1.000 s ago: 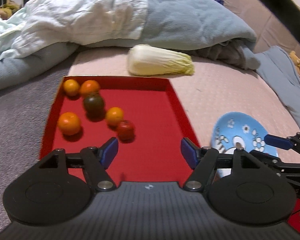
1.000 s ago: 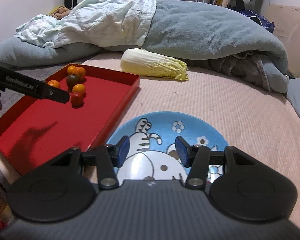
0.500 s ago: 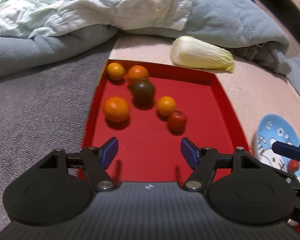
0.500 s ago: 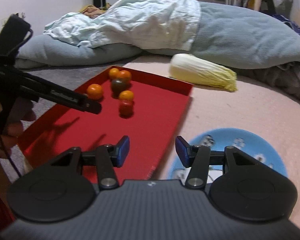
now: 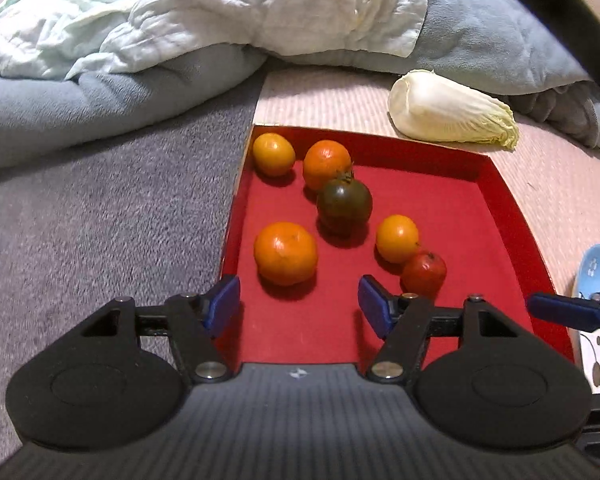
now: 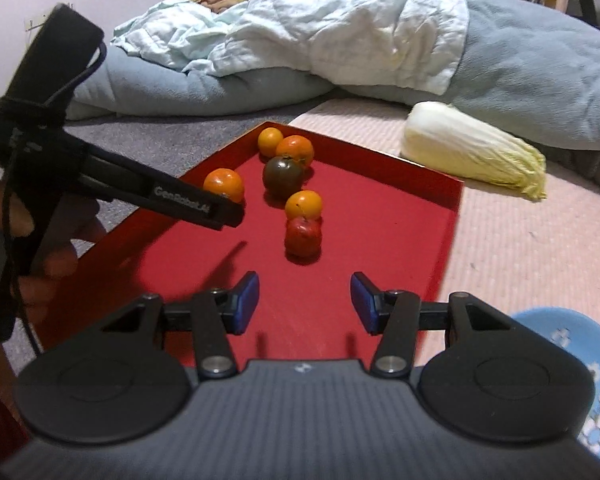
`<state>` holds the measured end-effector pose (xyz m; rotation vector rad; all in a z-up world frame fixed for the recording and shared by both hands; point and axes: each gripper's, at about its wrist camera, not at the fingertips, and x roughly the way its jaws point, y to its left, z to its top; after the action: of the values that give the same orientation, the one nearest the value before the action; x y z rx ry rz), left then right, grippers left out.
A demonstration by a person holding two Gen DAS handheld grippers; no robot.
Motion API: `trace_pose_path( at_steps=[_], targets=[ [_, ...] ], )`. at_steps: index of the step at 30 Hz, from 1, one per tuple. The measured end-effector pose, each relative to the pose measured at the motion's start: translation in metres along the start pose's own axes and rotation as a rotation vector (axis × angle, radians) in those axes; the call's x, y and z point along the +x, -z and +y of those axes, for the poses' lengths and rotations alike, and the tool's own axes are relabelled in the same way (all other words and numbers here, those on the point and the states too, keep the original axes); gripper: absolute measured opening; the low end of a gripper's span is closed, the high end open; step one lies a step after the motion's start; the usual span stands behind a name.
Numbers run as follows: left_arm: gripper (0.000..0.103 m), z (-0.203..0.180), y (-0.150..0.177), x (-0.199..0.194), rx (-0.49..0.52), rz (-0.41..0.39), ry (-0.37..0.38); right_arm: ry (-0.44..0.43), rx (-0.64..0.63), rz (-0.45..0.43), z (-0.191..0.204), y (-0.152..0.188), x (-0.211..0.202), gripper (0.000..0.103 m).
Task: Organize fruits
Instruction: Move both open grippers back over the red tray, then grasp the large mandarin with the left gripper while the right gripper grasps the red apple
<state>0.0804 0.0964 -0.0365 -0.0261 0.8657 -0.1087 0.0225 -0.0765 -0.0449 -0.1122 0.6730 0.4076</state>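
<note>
both the left gripper and right gripper hover with jaws wide and empty over the red tray. the fruits sit loose there; a nudged orange or tomato could roll off target.

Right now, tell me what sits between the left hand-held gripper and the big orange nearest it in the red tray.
Nothing visible. The left hand-held gripper is open over the red tray, and the big orange lies just ahead of its fingertips with only bare tray floor between. The red tomato sits off to the right.
</note>
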Motion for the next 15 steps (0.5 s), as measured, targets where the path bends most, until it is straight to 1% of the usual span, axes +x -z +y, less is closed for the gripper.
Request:
trace_pose_path(
  at_steps=[2, 3, 4, 7, 15],
  targets=[
    [0.068, 0.0, -0.003, 0.004, 0.008, 0.0, 0.015, -0.01, 0.006, 0.009, 0.001, -0.004, 0.01, 0.053],
    [0.064, -0.001, -0.004, 0.007, 0.012, 0.005, 0.025, -0.013, 0.007, 0.012, 0.001, -0.006, 0.014, 0.053],
    [0.063, -0.002, -0.004, 0.009, 0.015, 0.014, 0.028, -0.013, 0.006, 0.016, 0.002, -0.008, 0.018, 0.053],
    [0.059, -0.002, -0.005, 0.014, 0.031, 0.013, 0.018, -0.015, 0.002, 0.028, 0.002, -0.013, 0.031, 0.053],
    [0.048, 0.004, -0.01, 0.02, 0.025, 0.008, 0.02, -0.021, -0.021, 0.05, 0.003, -0.022, 0.056, 0.052]
  ],
)
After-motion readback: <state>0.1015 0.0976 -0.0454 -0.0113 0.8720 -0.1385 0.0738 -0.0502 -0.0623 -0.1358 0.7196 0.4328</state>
